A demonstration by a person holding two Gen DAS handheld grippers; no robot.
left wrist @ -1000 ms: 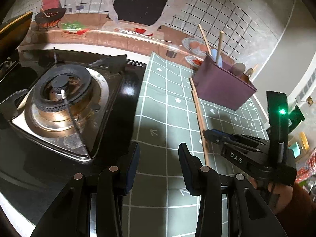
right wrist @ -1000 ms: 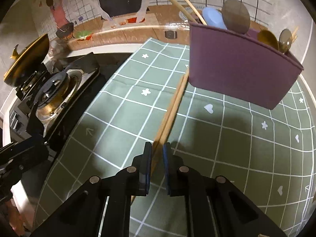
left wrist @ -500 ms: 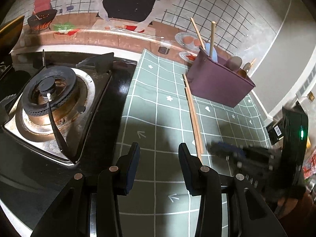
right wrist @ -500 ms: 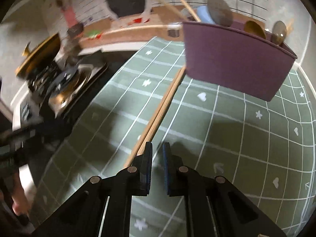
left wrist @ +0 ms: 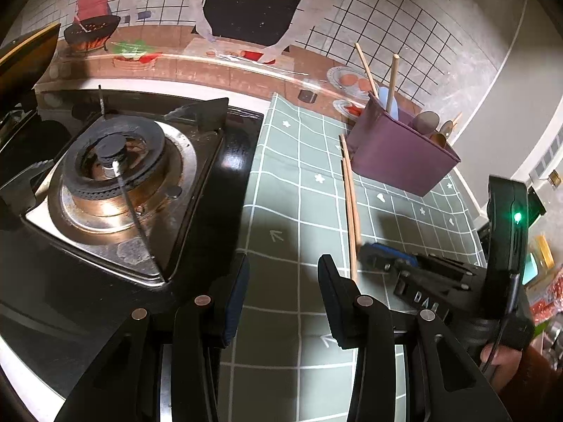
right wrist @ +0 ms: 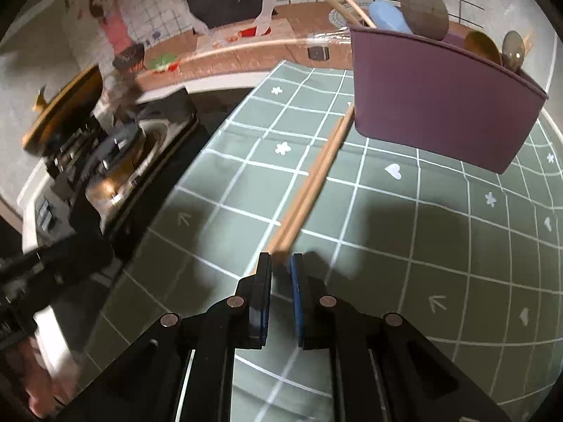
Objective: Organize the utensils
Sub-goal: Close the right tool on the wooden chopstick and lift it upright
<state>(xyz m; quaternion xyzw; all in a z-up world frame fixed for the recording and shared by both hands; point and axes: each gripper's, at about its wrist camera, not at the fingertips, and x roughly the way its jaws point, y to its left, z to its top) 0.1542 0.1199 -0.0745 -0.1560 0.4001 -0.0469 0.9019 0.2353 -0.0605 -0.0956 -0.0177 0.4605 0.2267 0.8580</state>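
Right claw (right wrist: 281, 263) is nearly closed around the near end of the wooden chopsticks (right wrist: 309, 183), which lie on the green checked cloth (right wrist: 404, 246) over the counter and run up to the purple utensil holder (right wrist: 440, 105) near its back edge. Left claw (left wrist: 281, 281) hangs half open and empty beside the gas stove (left wrist: 112, 176).

- left gripper (left wrist: 283, 292): black angular plastic linkage arms; round silver rivets at the pivots; dark blue pads on the inner finger faces
- right gripper (right wrist: 280, 263): same black build and blue pads; white "DAS" lettering on its side; green light glowing on its upright black housing; a thin black cable beside that housing
- sleeve (left wrist: 527, 387) below that housing: reddish-brown
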